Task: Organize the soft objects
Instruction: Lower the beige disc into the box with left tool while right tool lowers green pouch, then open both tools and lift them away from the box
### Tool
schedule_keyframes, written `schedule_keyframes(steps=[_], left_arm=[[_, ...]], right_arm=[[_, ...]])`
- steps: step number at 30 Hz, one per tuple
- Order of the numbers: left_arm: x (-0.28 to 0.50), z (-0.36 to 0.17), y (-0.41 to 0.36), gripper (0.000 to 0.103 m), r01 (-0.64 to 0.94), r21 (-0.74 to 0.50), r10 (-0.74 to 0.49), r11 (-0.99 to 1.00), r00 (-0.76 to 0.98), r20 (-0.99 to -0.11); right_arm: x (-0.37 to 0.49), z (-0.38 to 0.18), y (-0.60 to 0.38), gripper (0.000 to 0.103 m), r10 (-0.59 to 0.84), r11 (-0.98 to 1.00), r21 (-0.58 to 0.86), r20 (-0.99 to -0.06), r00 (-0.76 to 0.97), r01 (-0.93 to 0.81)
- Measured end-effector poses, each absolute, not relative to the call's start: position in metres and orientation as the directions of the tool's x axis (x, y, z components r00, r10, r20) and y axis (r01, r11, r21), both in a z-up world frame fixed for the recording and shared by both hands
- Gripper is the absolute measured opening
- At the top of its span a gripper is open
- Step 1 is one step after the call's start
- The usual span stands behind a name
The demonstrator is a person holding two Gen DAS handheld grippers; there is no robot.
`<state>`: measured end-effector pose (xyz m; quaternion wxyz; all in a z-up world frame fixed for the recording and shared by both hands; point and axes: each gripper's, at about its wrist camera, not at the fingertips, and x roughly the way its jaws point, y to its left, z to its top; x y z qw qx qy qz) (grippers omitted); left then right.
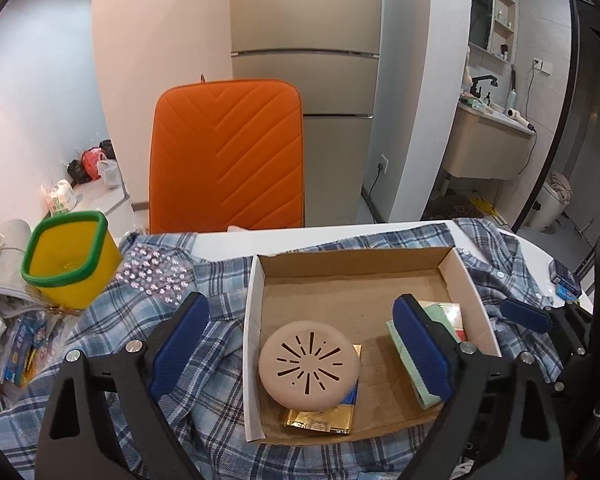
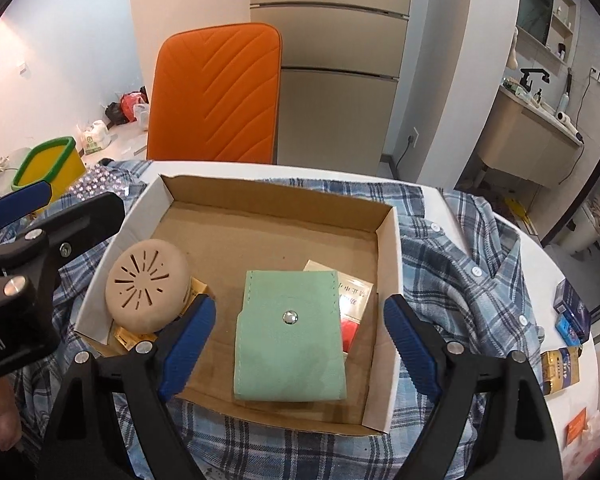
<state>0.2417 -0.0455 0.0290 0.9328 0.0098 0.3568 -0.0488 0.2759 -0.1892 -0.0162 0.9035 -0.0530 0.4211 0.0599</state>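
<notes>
While both grippers, left (image 1: 300,344) and right (image 2: 300,344), hang released and empty, pouch (image 2: 290,330) and puff (image 1: 309,364) lie apart inside the box (image 2: 388,280) on the shirt (image 2: 460,248)

chair: orange quilted back (image 1: 226,156), behind table
fridge: beige, three doors (image 1: 304,80), behind chair
bin: yellow, green rim (image 1: 70,260), left of table
bags: red, black, white (image 1: 94,164), on floor

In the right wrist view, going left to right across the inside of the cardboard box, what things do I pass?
Round beige perforated pad → mint green snap pouch → red and white packet peeking out from under the pouch's right edge, all inside the cardboard box.
</notes>
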Motion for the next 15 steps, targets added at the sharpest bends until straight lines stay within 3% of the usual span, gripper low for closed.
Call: schedule_keyframes(steps=[12,15], left_arm=[[0.194,0.085,-0.040,0.093,0.101,-0.021,-0.096,0.995,0.835,-0.541],[0.182,0.097,-0.041,0.101,0.110,-0.016,-0.104,0.994,0.857,-0.504]], right_arm=[[0.245,0.035,-0.199,0.088,0.064,0.992,-0.036,-0.689,0.722,-0.121],[0.231,0.051,-0.200,0.088,0.056,0.993,-0.045,-0.651,0.757,-0.112]])
